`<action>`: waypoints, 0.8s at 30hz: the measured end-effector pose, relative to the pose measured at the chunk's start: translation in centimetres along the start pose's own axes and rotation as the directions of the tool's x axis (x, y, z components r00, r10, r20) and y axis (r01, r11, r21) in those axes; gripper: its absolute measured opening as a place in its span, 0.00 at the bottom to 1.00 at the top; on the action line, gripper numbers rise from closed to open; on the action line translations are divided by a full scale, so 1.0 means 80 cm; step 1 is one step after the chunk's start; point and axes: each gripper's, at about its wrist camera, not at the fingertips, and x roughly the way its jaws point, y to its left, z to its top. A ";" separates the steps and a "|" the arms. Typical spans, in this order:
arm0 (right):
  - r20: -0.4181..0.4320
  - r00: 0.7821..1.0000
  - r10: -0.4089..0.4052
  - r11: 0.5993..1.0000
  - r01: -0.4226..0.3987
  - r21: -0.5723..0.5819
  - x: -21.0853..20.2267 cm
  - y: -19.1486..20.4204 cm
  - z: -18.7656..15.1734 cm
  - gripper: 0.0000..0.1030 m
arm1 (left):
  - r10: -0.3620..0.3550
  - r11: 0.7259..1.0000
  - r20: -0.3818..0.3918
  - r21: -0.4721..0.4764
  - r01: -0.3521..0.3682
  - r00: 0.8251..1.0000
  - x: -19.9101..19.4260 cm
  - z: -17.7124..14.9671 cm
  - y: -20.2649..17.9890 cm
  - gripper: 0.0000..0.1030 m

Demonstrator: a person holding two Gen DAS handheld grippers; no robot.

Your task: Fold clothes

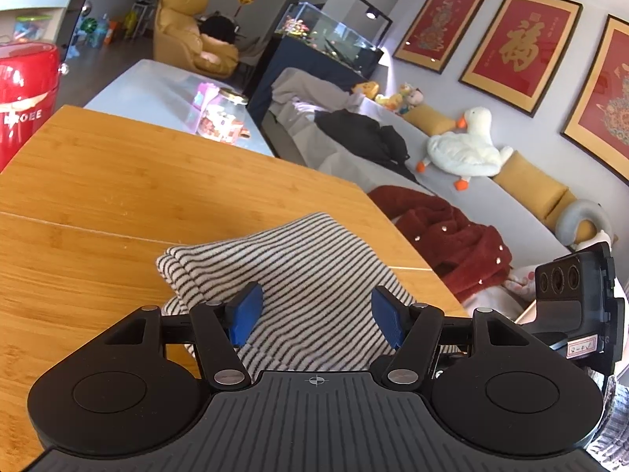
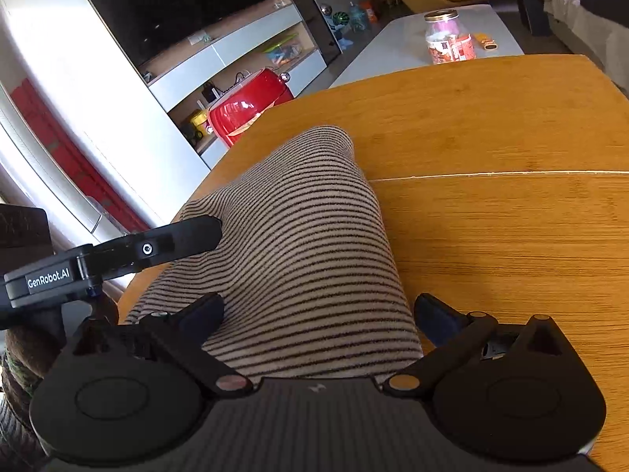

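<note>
Beyond striped garment [image 1: 298, 275], sofa [image 1: 452, 200], left-only.

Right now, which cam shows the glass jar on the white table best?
Right wrist: the glass jar stands clear on the white table, gold lid and label readable. Left wrist shows the same jar washed out by glare and partly cut off by the wooden table edge.

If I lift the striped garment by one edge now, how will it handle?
Probably floppy: the striped garment drapes in soft rounded folds on the wooden table. Its stacked layers may slide apart. It looks like thick knit, so likely grippy rather than slippery.
</note>
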 end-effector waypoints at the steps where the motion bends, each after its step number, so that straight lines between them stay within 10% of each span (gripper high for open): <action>1: -0.004 1.000 0.010 1.000 -0.010 -0.004 0.001 -0.001 0.000 1.00 | 0.000 1.000 0.000 -0.002 0.000 1.000 0.000 0.000 0.001 0.65; 7: -0.018 0.998 0.065 0.997 -0.066 -0.030 -0.003 -0.005 -0.003 1.00 | 0.036 0.999 0.020 -0.031 -0.035 0.999 -0.020 0.002 -0.010 0.72; 10: 0.109 0.994 -0.002 0.985 0.021 -0.173 -0.032 0.008 -0.014 1.00 | 0.070 0.997 0.058 0.017 -0.071 0.996 -0.052 -0.004 -0.028 0.83; 13: 0.256 0.965 -0.063 0.890 0.171 -0.423 -0.067 0.049 -0.041 0.89 | 0.094 0.994 0.064 0.045 -0.097 0.994 -0.083 -0.016 -0.032 0.85; 16: 0.238 0.971 0.014 0.834 0.120 -0.538 -0.092 0.080 -0.060 0.59 | 0.129 0.992 0.037 0.003 -0.129 0.991 -0.100 -0.031 -0.016 0.82; 22: 0.072 0.980 0.187 0.780 -0.104 -0.617 -0.091 0.111 -0.082 0.71 | 0.058 0.989 -0.014 -0.136 -0.060 0.998 -0.109 -0.060 0.014 0.68; 24: 0.061 0.990 0.128 0.754 -0.057 -0.655 -0.077 0.118 -0.091 0.63 | 0.032 0.989 -0.026 -0.141 -0.035 0.999 -0.103 -0.065 0.014 0.63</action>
